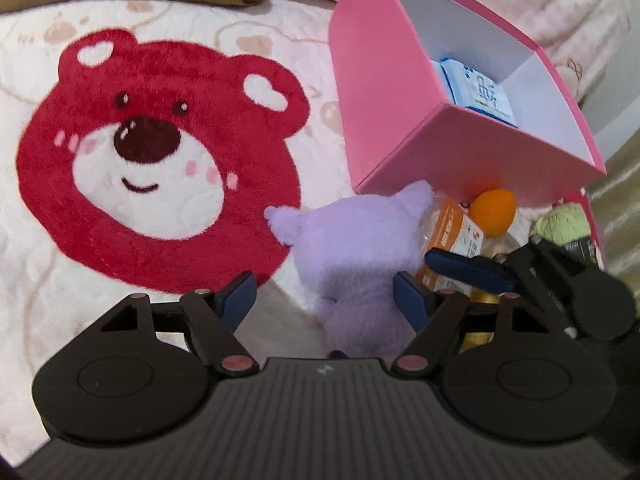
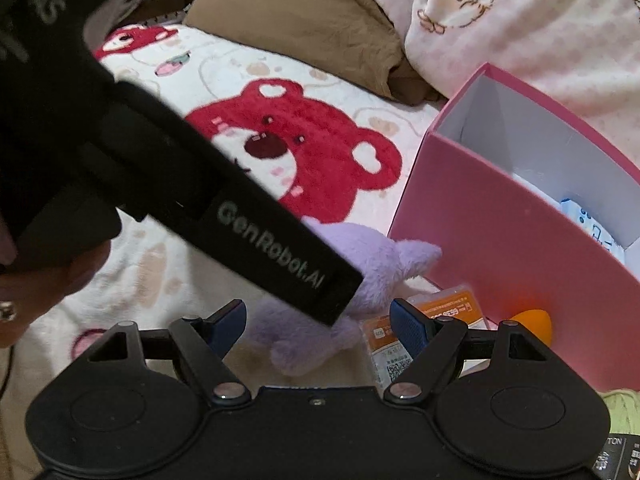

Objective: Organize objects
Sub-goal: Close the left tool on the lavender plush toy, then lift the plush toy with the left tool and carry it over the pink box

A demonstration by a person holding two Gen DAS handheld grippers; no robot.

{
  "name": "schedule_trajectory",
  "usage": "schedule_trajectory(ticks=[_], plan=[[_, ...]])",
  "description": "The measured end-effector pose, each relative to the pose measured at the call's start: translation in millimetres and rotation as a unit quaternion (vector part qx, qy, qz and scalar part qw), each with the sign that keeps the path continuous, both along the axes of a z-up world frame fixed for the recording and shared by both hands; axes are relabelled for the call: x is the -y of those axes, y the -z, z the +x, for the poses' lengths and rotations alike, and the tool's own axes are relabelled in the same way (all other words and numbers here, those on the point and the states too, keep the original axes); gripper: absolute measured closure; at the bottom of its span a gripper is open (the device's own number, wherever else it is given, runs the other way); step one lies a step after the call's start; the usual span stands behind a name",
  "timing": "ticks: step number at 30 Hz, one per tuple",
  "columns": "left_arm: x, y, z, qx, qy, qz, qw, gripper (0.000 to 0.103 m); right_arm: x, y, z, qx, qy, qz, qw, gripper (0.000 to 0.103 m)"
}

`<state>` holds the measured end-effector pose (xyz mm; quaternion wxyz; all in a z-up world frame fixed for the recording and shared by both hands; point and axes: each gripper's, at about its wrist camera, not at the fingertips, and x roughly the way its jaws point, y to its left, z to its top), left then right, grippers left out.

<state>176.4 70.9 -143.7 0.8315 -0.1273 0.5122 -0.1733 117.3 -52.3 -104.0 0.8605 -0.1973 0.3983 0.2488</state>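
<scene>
Grippers both over the fleece blanket [image 1: 168,12] with the red bear print [image 1: 160,156]. Left gripper [image 1: 326,300]: jaws apart, purple plush [image 1: 352,248] sits between the blue pads; can't tell if either pad touches it, nothing clamped. Right gripper [image 2: 318,326]: jaws wide apart, holding nothing; plush [image 2: 376,264] and an orange packet [image 2: 452,306] lie ahead of its tips.

Pink box [image 1: 384,92] upper right of the left view, open, white inside, one blue-and-white packet [image 1: 476,96] lying in its bottom. Same box [image 2: 492,248] fills the right side of the right view.

Loose items crowd the box's near wall, centre right in the left view: plush, orange packet [image 1: 452,228], orange egg-shaped sponge [image 1: 494,210], green yarn ball [image 1: 560,226] at the right edge. All outside the box.

In the right view the left gripper's black body crosses from upper left to centre, covering part of the plush. Brown pillow [image 2: 304,20] at top centre.
</scene>
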Motion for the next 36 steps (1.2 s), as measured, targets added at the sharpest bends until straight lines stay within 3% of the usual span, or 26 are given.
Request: schedule_trajectory(ticks=[6,11,18,24,28,31,36], plan=[[2.8,5.3,2.4,-0.003,0.005,-0.039,0.9992,0.054,-11.5,9.2,-3.6,0.033,-0.005,-0.039,0.999,0.019],[3.7,2.4,0.2,0.000,0.004,-0.043,0.9991,0.058,-15.0,12.0,-8.9,0.047,-0.011,-0.065,0.997,0.019],[-0.7,-7.0,-6.7,0.003,0.007,-0.057,0.9984,0.063,-2.1,1.4,-17.6,0.033,0.003,-0.039,0.999,0.025],[-0.7,-19.2,-16.2,0.015,0.014,-0.066,0.9976,0.071,19.4,-12.1,-24.8,0.003,0.028,0.012,1.000,0.030],[2.3,-26.9,-22.1,0.024,0.022,-0.069,0.9971,0.079,30.0,-18.3,-30.8,-0.004,0.040,0.033,0.999,0.034],[7.3,-29.0,-26.2,0.012,0.039,-0.101,0.9940,0.083,36.1,-23.8,-38.6,-0.014,0.039,0.054,0.998,0.037],[24.1,-37.8,-38.6,0.037,0.057,-0.069,0.9953,0.083,41.8,-29.9,-44.5,-0.014,0.036,0.056,0.998,0.042]])
